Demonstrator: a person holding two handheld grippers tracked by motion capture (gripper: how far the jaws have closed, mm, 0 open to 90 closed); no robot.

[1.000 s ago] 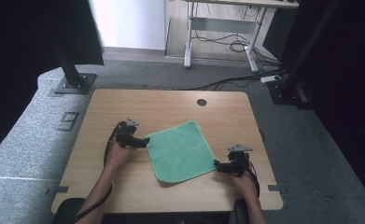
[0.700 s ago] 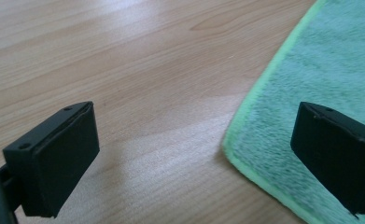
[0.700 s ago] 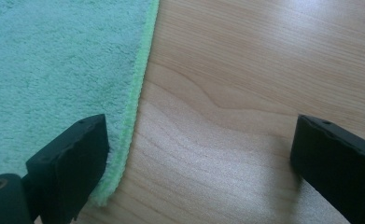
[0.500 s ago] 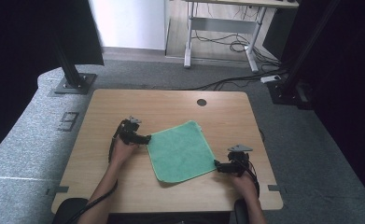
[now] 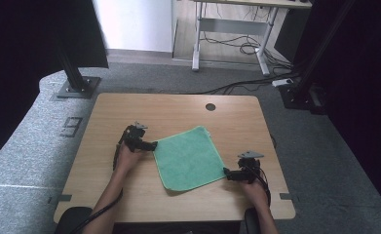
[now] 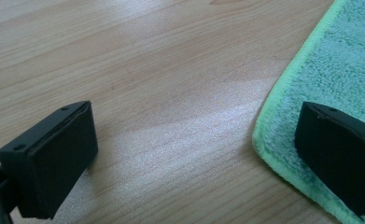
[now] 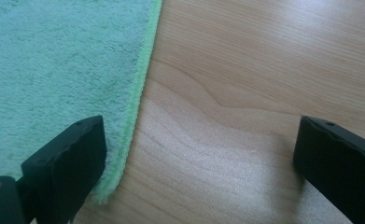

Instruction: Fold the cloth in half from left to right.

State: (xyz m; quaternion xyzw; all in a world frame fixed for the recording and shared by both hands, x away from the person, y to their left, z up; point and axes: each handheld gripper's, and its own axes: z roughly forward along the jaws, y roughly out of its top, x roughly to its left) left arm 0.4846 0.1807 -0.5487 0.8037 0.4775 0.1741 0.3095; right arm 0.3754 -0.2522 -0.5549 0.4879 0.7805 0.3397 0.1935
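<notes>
left gripper [image 5: 146,145] sits at the 9 o'clock corner of the green cloth [image 5: 189,158] in the high view, which lies flat mid-table [image 5: 178,109]; right gripper [image 5: 229,174] sits at its 4 o'clock corner; left gripper view: jaws wide apart, one over the cloth's [image 6: 339,70] corner, one over bare wood; right gripper view: jaws wide apart, straddling the cloth's [image 7: 59,60] edge.

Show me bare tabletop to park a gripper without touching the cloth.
Free: the far strip between the green cloth and the cable hole, the left end beyond the left gripper, and the near edge. Crowded: both cloth corners, with the right gripper at one.
</notes>
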